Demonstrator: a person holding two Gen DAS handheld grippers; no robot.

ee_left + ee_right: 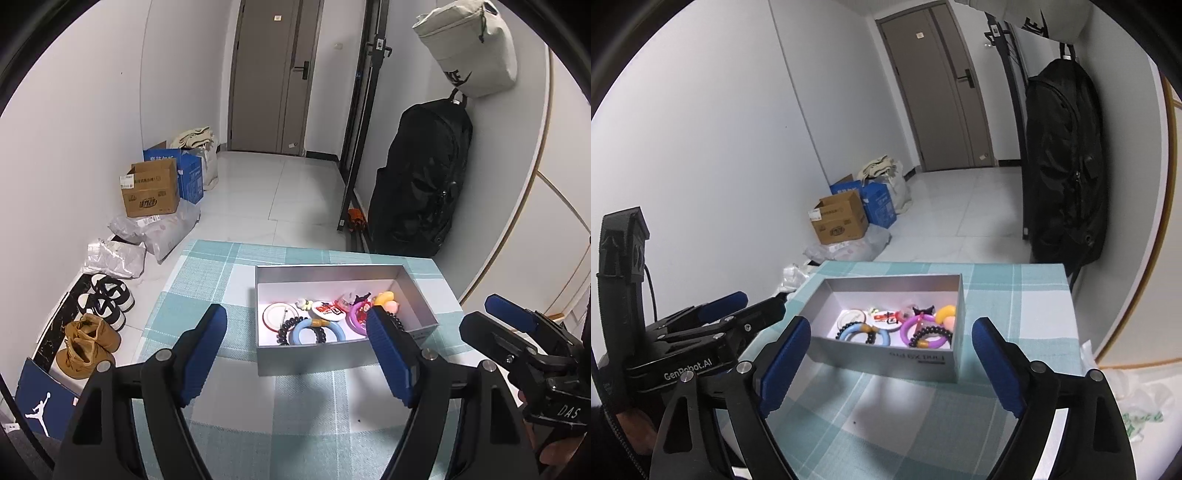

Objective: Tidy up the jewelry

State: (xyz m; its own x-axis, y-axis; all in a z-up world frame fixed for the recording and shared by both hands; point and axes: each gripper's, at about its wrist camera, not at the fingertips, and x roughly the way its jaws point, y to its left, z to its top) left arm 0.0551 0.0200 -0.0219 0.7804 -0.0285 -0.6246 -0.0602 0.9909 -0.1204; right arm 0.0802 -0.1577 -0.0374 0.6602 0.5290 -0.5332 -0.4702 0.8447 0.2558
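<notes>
Several colourful bangles, open grey box

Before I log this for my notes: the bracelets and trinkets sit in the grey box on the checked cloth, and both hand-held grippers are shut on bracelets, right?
Not quite. Both views show the bracelets in the grey box on the checked cloth, but the left hand-held gripper and right hand-held gripper are open and empty.

Matt grey box — woven tablecloth
</notes>
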